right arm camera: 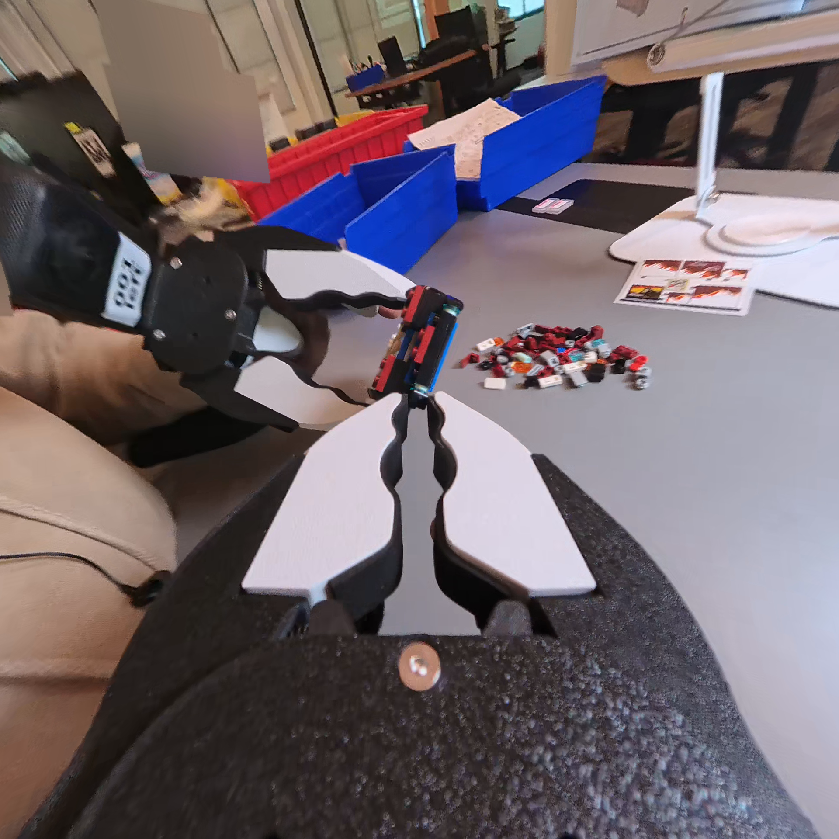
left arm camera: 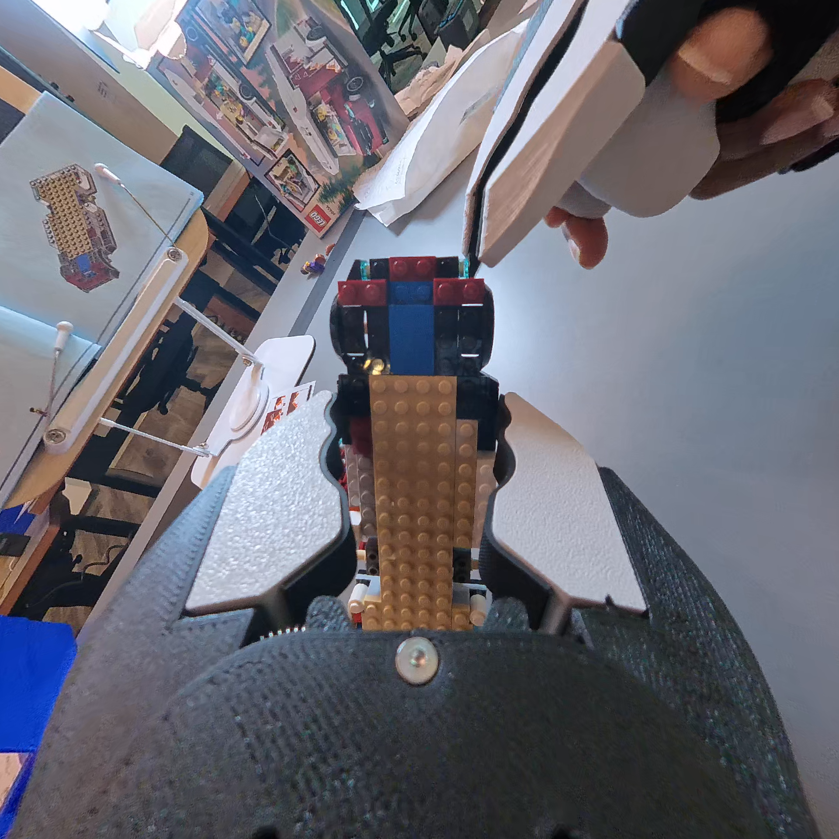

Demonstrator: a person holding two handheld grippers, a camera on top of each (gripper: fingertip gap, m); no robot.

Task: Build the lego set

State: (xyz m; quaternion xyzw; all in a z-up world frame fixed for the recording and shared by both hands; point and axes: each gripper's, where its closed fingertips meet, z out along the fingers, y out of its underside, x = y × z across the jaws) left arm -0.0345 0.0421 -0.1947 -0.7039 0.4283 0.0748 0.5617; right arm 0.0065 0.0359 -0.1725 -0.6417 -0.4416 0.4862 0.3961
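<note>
nearest the left wrist camera, the left tongs clamp a brick model between their two fingers, both pads pressing its dark flanks. its tan studded plate runs lengthwise straight out from the camera along the fingers, so the long axis lies in line with those tongs, and the red, blue and black end juts out past the fingertips. from the right wrist view the same model hangs in the air above the grey table, held out sideways from the left.

right tongs sit just below that jutting end, fingers drawn almost together, tips pinching a small black corner piece with a teal ring at the model's lower corner. they point up and forward at it, crosswise to the model's long axis; in the left wrist view they come in from the upper right, a gloved hand behind them.

farther off on the table lies a loose brick pile, well apart, then a sticker sheet, a white stand, blue bins and a red bin.
</note>
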